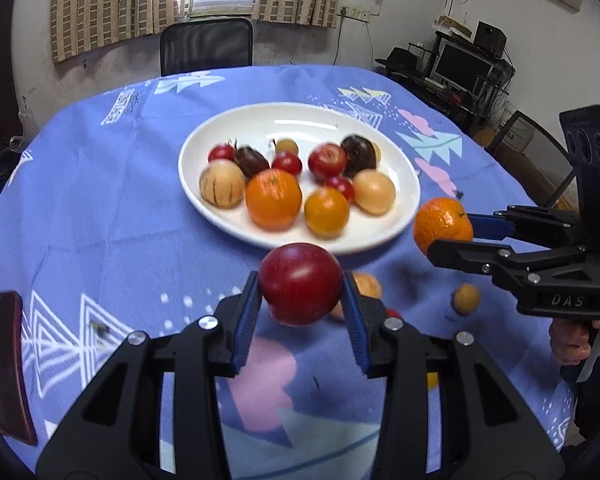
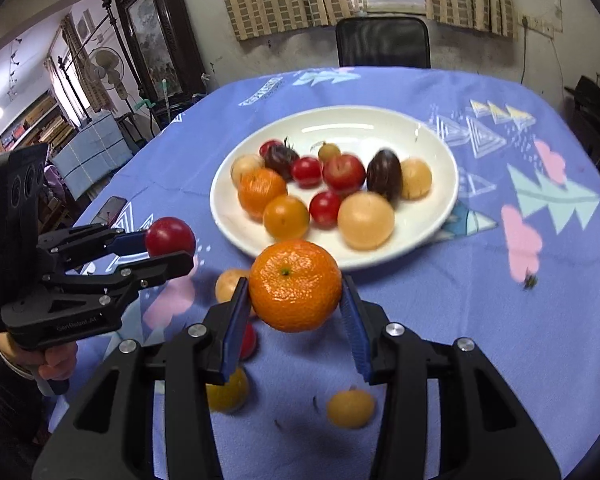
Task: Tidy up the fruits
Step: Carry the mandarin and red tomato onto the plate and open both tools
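A white plate [image 1: 400, 224] holds about a dozen fruits. The left gripper [image 1: 300, 300] fingers clamp a red apple [image 1: 300, 282], the right gripper [image 2: 296, 294] fingers an orange [image 2: 295, 285], both at the plate's six o'clock; several small fruits [image 2: 350, 408] remain on the surface [image 2: 480, 320].

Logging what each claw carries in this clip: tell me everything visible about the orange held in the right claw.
The orange is round, bright, with dimpled peel and a small green stem scar facing the camera. It looks whole and unbruised. The right claw pinches it between blue pads, lifted above the blue tablecloth, just short of the white plate's near rim. Nothing else touches it.
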